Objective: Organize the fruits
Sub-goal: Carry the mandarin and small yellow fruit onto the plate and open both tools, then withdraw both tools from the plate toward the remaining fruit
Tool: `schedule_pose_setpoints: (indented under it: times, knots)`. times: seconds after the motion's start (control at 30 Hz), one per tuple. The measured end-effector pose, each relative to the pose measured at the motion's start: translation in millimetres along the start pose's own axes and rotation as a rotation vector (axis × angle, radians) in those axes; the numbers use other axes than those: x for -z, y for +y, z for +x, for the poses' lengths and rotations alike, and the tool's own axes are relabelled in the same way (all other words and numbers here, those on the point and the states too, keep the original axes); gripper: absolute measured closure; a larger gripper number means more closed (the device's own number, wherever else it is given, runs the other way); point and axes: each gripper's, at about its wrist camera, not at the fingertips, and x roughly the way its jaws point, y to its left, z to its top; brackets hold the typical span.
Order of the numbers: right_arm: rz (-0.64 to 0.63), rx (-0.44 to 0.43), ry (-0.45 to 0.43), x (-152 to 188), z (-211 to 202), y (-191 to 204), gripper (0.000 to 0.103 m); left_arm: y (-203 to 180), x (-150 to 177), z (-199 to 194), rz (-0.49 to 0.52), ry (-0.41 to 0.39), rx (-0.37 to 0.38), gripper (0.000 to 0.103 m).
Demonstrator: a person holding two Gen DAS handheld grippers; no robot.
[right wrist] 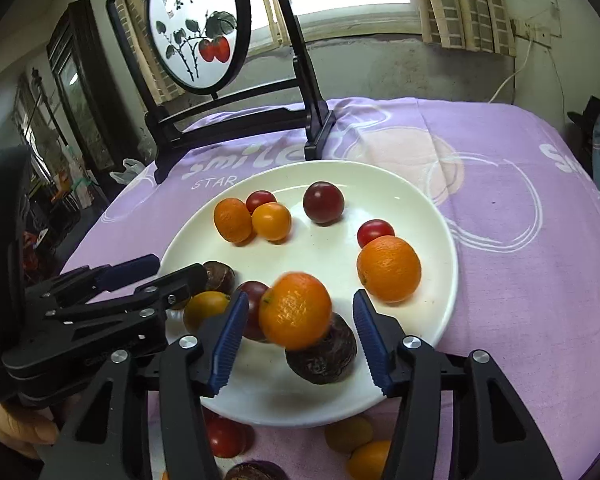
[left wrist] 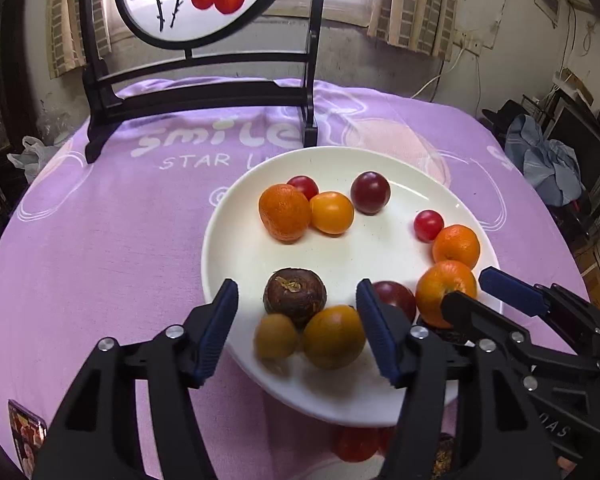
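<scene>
The plate (left wrist: pixel 236 248) is plain white. On it lie bright orange mandarins (left wrist: pixel 284 212), yellow-orange tomatoes (left wrist: pixel 332 213), red cherry tomatoes (left wrist: pixel 429 225), dark purple plums (left wrist: pixel 370 193) and a brown chestnut (left wrist: pixel 295 295). The cloth (left wrist: pixel 100 240) on the tabletop is lilac with white lettering and pale pink circles. Both grippers are black with blue jaws.

Each wrist camera looks forward along its own fingers, close above the near rim of the white plate (left wrist: pixel 220 248). Both views share that plate and the framed screen (right wrist: pixel 198 24) beyond, and each catches the other gripper at its side.
</scene>
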Motion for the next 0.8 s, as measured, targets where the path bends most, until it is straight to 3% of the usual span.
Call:
schedule_pose_setpoints:
  times: [0.3, 0.57, 0.8]
  knots:
    - [-0.040, 0.028, -0.014, 28.0, -44.0, -5.6, 0.047, -4.0, 27.7, -35.6, -0.002, -0.019, 0.030, 0.028]
    - [0.040, 0.060, -0.018, 69.2, -75.0, -28.5, 0.041, -23.0, 83.5, -68.5, 0.081, -0.007, 0.077, 0.026]
    - [0.085, 0.065, -0.004, 97.1, -83.4, -36.9, 0.036, -40.0, 121.4, -68.8, 0.134, 0.039, 0.094, 0.025]
